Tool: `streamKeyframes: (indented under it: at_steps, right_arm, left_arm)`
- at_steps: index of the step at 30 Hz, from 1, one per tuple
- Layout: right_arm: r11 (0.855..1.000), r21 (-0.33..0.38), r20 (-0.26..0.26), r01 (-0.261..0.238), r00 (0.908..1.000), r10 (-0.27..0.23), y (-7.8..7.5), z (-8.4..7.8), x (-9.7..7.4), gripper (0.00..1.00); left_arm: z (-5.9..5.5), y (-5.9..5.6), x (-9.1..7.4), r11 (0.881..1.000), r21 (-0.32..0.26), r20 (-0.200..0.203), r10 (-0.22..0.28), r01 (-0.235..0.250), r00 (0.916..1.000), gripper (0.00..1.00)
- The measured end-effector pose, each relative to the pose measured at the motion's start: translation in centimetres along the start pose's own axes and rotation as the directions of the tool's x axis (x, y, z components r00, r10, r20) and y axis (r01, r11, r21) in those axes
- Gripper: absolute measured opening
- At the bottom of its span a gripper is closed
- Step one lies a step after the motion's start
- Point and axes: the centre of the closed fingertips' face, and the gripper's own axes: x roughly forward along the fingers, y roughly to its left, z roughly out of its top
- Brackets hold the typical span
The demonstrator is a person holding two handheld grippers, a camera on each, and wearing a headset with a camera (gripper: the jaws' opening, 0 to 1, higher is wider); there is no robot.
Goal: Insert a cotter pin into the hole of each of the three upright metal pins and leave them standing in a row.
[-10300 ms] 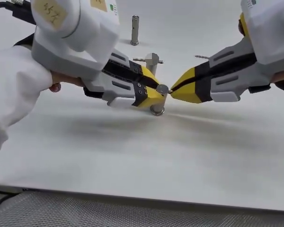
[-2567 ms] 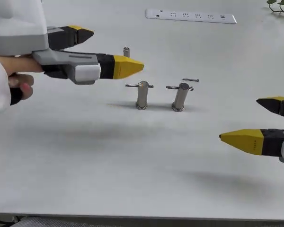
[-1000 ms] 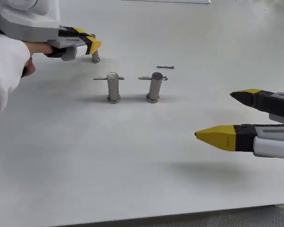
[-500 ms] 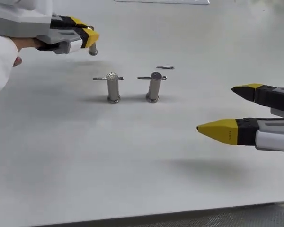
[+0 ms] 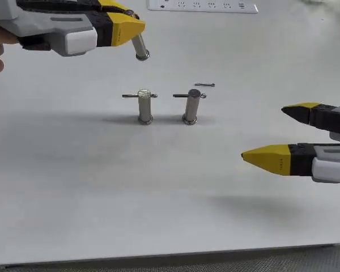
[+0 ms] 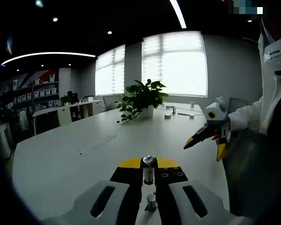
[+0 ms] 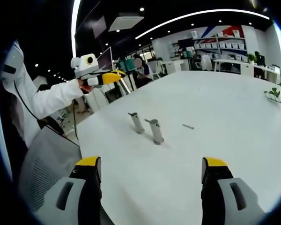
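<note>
done: left pin [image 5: 145,106] and right pin [image 5: 191,106] stand side by side on table [image 5: 158,192], a cotter through each | pending: third pin [image 5: 140,48], no cotter seen in it, clamped in left gripper [image 5: 137,25] above table; spare cotter [image 5: 204,85] lies just beyond right pin | right gripper [image 5: 263,132]: wide, empty | progress: judged two of three

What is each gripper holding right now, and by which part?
Left gripper grips the short grey metal pin by its upper shaft, base free; right gripper holds nothing.

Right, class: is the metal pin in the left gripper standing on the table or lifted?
Lifted. The left gripper is shut on the metal pin, which hangs tilted, its base clear of the table.
</note>
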Motion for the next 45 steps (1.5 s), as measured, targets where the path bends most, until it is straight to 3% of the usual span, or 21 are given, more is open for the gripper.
streamKeyframes:
  at_steps: [5,13,17,20,24,28,36,45]
  right_arm:
    - [1.000,-0.007,0.003,-0.012,0.9999,0.012,0.4,0.1,-0.2,0.86]
    - [1.000,-0.009,0.004,-0.020,0.9998,0.020,1.0,0.1,-0.8,0.87]
    - [1.000,-0.010,0.004,-0.020,0.9998,0.020,1.2,0.0,-1.1,0.87]
    - [1.000,-0.007,0.006,-0.015,0.9999,0.015,1.2,-0.2,-1.4,0.87]
    - [1.000,-0.005,0.004,-0.013,0.9999,0.013,1.3,-0.4,-1.5,0.87]
    - [1.000,-0.001,0.005,-0.010,0.9999,0.010,1.4,-0.5,-1.7,0.87]
    - [1.000,0.002,-0.001,-0.007,1.0000,0.007,1.3,-0.5,-1.6,0.87]
    - [1.000,0.004,-0.006,-0.013,0.9999,0.013,1.4,-0.5,-1.5,0.86]
  left_arm:
    - [-0.5,-2.1,0.1,0.998,0.004,-0.010,-0.058,0.058,0.9983,0.05]
    - [-3.7,-5.5,1.4,0.991,0.016,-0.089,-0.128,0.130,0.9877,0.05]
    - [-4.8,-6.5,2.0,0.987,0.006,-0.111,-0.157,0.159,0.9814,0.05]
    - [-5.9,-7.4,2.6,0.984,-0.033,-0.116,-0.179,0.176,0.9770,0.05]
    - [-7.1,-7.9,3.1,0.982,-0.026,-0.138,-0.188,0.187,0.9724,0.05]
    - [-7.5,-9.2,3.7,0.980,-0.024,-0.151,-0.201,0.200,0.9679,0.05]
    - [-8.9,-9.8,3.9,0.979,-0.007,-0.187,-0.201,0.203,0.9616,0.05]
    - [-10.0,-9.3,3.8,0.979,-0.026,-0.197,-0.204,0.203,0.9589,0.05]
